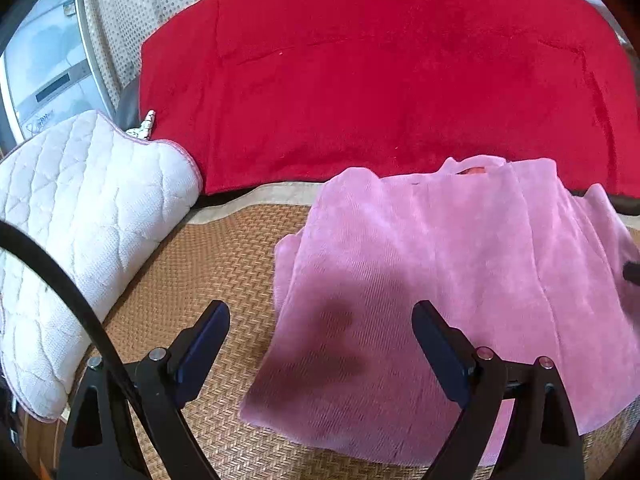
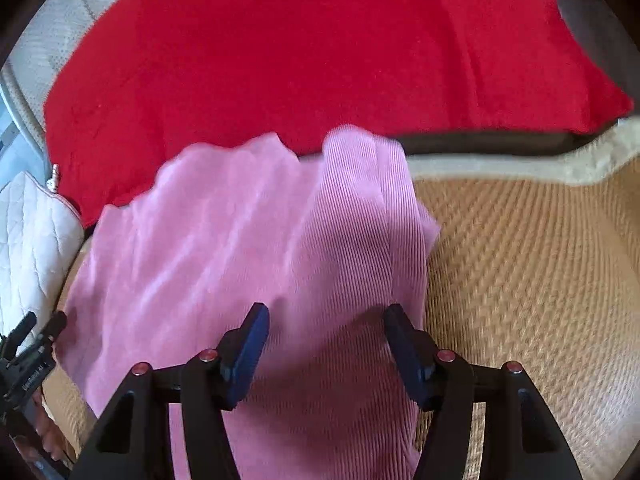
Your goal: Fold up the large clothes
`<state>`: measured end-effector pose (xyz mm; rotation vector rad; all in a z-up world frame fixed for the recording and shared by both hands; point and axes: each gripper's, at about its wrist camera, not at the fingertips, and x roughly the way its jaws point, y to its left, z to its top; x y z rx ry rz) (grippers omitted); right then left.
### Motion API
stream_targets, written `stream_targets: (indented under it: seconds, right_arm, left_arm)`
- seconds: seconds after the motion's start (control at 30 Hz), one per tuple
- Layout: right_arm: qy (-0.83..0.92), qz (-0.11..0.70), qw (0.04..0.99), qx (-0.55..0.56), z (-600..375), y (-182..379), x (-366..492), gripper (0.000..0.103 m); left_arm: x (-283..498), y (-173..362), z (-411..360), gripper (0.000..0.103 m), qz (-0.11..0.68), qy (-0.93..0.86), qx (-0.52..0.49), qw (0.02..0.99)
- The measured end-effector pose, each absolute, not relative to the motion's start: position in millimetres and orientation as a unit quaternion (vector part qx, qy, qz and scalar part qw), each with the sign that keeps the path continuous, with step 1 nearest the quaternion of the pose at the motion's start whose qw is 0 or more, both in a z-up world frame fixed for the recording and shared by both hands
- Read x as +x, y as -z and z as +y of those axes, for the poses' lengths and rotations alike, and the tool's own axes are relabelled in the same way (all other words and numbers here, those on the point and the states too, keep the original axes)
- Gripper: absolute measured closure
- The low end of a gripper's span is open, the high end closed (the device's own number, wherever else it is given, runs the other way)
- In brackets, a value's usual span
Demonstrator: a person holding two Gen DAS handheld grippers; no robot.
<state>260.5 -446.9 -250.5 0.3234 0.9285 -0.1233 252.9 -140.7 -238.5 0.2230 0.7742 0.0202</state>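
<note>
A pink fleece garment [image 1: 460, 264] lies spread on a woven straw mat [image 1: 216, 256], its collar toward the red blanket. My left gripper [image 1: 320, 314] hovers open over the garment's near left edge, nothing between its fingers. In the right wrist view the garment [image 2: 240, 240] shows a ribbed panel folded over along its right side. My right gripper [image 2: 326, 316] stands above that panel's near part, jaws apart and pads not pressing the cloth. The left gripper [image 2: 32, 344] shows at the lower left edge there. A dark tip of the right gripper [image 1: 633, 272] peeks in at the left wrist view's right edge.
A red plush blanket [image 1: 380, 72] covers the area behind the garment. A white quilted pillow [image 1: 80, 220] lies to the left on the mat. A black cable [image 1: 68, 288] crosses the left wrist view. Bare mat [image 2: 540, 280] extends right of the garment.
</note>
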Motion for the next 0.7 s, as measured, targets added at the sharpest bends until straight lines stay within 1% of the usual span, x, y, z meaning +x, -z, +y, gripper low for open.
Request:
stream_targets:
  seconds: [0.1, 0.2, 0.27, 0.37, 0.47, 0.7]
  right_arm:
    - [0.052, 0.428, 0.887, 0.165, -447.0, 239.1, 269.0, 0.039]
    - [0.05, 0.43, 0.887, 0.161, -445.7, 236.1, 288.3, 0.039]
    - [0.054, 0.441, 0.882, 0.158, -444.8, 241.8, 301.7, 0.039]
    - [0.058, 0.476, 0.863, 0.16, -447.4, 265.1, 321.8, 0.039]
    - [0.061, 0.472, 0.868, 0.142, -444.8, 263.7, 329.8, 0.039]
    - [0.03, 0.428, 0.889, 0.158, -437.8, 242.7, 349.1, 0.039]
  left_arm:
    - [258.2, 241.6, -141.8, 0.01, 0.382, -0.011, 0.104, 0.918]
    - [267.4, 248.2, -143.2, 0.01, 0.389, -0.015, 0.107, 0.915]
    - [274.8, 254.4, -143.3, 0.01, 0.398, -0.017, 0.105, 0.911]
    - [286.0, 266.2, -143.1, 0.01, 0.418, -0.022, 0.1, 0.903]
    - [293.3, 275.6, -140.9, 0.01, 0.431, -0.031, 0.097, 0.897]
    - [295.8, 277.4, -143.4, 0.01, 0.428, -0.036, 0.097, 0.898]
